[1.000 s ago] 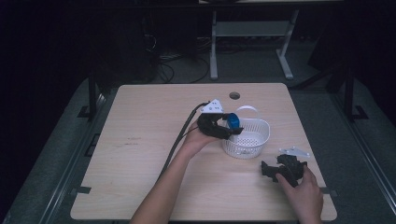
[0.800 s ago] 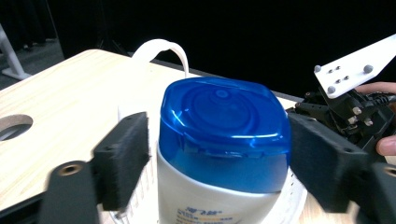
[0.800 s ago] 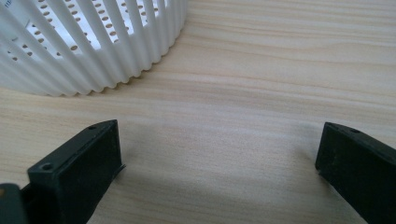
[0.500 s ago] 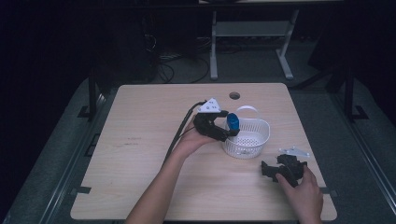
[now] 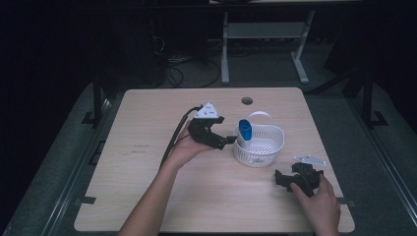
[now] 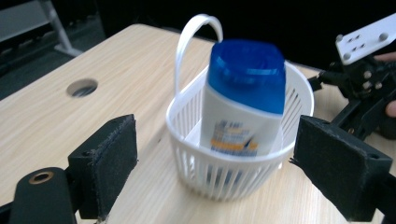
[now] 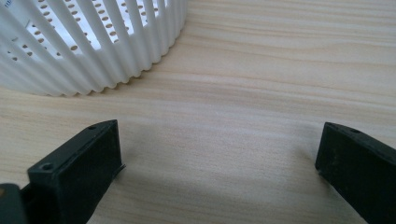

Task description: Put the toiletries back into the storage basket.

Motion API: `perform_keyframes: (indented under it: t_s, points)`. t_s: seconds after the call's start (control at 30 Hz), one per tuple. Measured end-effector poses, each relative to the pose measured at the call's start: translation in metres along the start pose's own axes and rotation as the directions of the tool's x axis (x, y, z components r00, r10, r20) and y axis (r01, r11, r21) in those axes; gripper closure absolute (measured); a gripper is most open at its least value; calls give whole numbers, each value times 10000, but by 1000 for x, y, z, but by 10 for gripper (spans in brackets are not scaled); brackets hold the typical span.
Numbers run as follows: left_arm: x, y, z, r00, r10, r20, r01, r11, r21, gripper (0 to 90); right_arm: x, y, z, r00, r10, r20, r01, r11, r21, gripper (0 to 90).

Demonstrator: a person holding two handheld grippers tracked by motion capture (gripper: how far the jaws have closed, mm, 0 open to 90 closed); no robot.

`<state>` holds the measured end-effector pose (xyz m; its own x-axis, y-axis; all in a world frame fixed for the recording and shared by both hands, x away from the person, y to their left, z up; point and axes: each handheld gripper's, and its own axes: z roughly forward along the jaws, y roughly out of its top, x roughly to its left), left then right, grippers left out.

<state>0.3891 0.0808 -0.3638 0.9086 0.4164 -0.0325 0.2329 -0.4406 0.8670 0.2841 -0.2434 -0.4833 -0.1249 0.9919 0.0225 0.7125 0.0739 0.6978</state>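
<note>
The left claw (image 5: 223,140) stands fully spread and empty; its jaws have just been opening, with nothing pressed between the pads. It has been drawn back from the bottle (image 6: 243,100), which was gripped a moment earlier and is now left upright inside the white basket (image 5: 275,142) on the table (image 5: 147,162). Placement is judged complete. The right claw (image 7: 219,158) is held wide and empty, low over the table beside the basket.

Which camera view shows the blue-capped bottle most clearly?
The left gripper view: the bottle stands upright in the white basket, with blue cap and label readable as shapes. In the high view it is a small blue form. The right gripper view gives the basket wall, no bottle.
</note>
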Motion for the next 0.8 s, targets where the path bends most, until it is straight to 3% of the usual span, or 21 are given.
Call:
perform_keyframes:
  t_s: [0.2,0.8]
  points:
    - [2,-9,-19,9996,-36,-295,45,9996,293,133,0,0,0,10000,23,7,-23,10000,0,0]
    - [4,-62,-70,9915,-458,-1221,547,9961,699,133,0,0,0,10000,-4,-9,4,10000,4,0]
